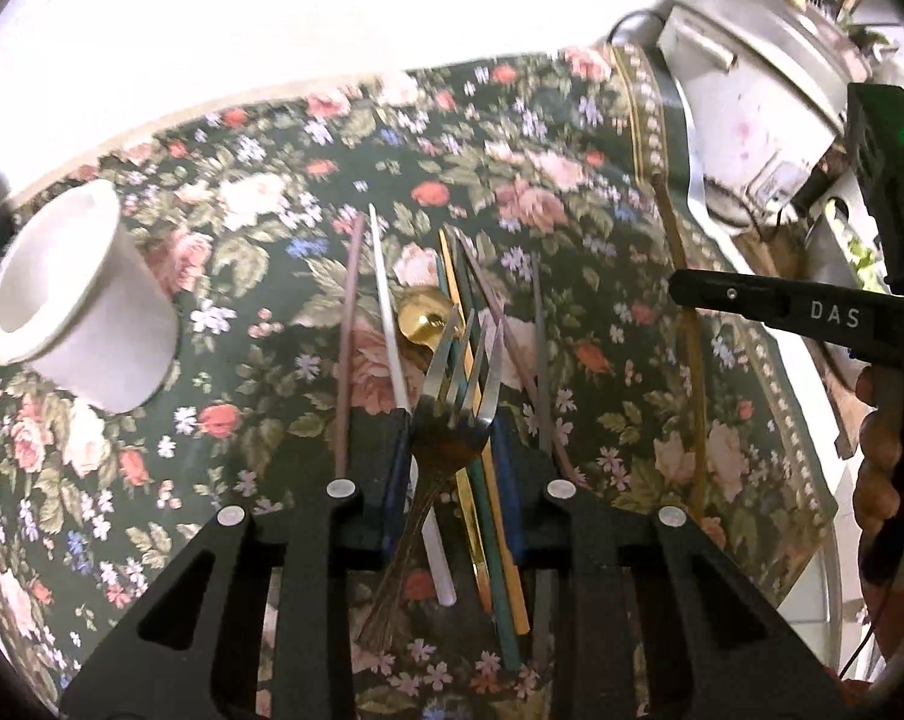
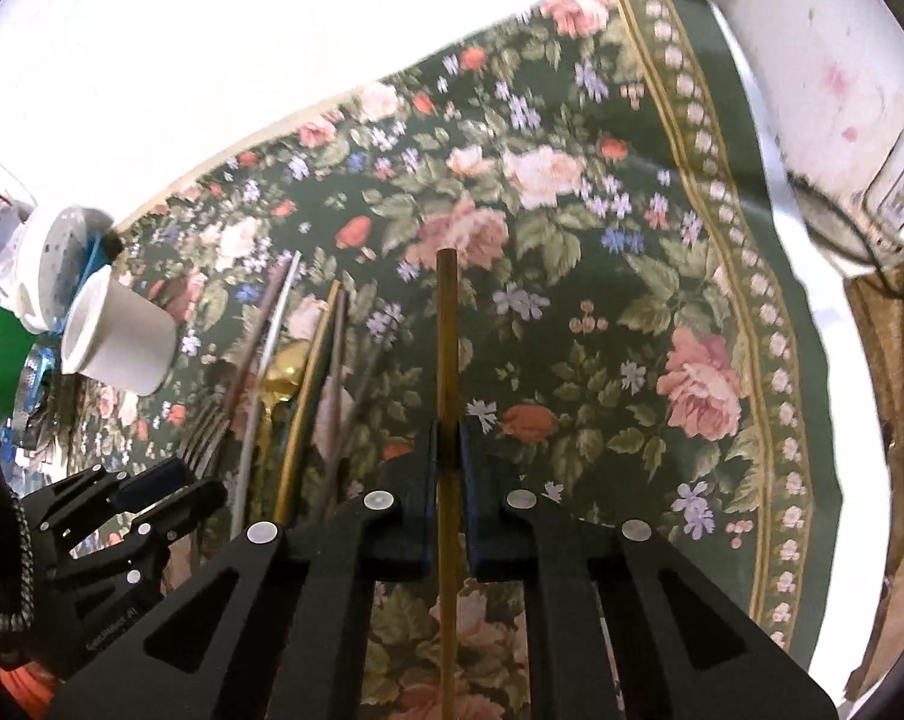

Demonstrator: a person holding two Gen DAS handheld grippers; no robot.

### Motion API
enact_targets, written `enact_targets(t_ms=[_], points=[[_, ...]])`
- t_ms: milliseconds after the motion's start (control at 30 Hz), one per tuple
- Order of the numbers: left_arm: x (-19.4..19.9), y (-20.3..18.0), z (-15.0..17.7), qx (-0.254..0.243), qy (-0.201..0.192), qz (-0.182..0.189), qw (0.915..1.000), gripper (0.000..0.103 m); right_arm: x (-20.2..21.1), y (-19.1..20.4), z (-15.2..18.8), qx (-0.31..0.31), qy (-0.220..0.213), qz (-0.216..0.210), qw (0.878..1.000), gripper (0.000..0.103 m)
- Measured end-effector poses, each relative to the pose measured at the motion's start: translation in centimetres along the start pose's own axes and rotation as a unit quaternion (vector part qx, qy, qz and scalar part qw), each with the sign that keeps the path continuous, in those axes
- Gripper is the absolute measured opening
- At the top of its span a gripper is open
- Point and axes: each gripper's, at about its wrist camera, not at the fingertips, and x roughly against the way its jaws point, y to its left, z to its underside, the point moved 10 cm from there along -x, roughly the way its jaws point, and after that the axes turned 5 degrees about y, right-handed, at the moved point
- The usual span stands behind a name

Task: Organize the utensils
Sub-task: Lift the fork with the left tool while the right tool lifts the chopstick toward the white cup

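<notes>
Two grippers work right of the cup [image 1: 83, 294]: left gripper [image 1: 452, 420], jaws clamped on a fork [image 1: 460, 372]; right gripper [image 2: 449, 438], jaws closed on a chopstick [image 2: 447, 324].

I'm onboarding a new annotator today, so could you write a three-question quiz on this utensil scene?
1. True or false: the left hand-held gripper holds a fork.
2. What does the right hand-held gripper grip? A) gold spoon B) brown chopstick C) white cup
3. How does the white cup lie on the floral cloth?

Key: 1 true. 2 B, the brown chopstick. 3 On its side.
</notes>
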Motion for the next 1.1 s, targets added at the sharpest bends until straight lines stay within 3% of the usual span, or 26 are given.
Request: enact_targets(t_ms=[333,633,1100], points=[[4.1,1.3,-0.2,0.005,-0.058,-0.012,0.9983,0.026,4.4,2.9,-0.5,0.03,-0.057,0.018,0.998,0.007],[8.3,2.5,-0.9,0.0,-0.107,0.0,0.9943,0.023,8.0,6.1,-0.8,0.038,-0.109,0.036,0.993,0.007],[17.5,7.3,-5.3,0.029,-0.206,0.003,0.9782,0.023,12.4,14.5,-5.0,0.08,-0.19,0.006,0.979,0.007]])
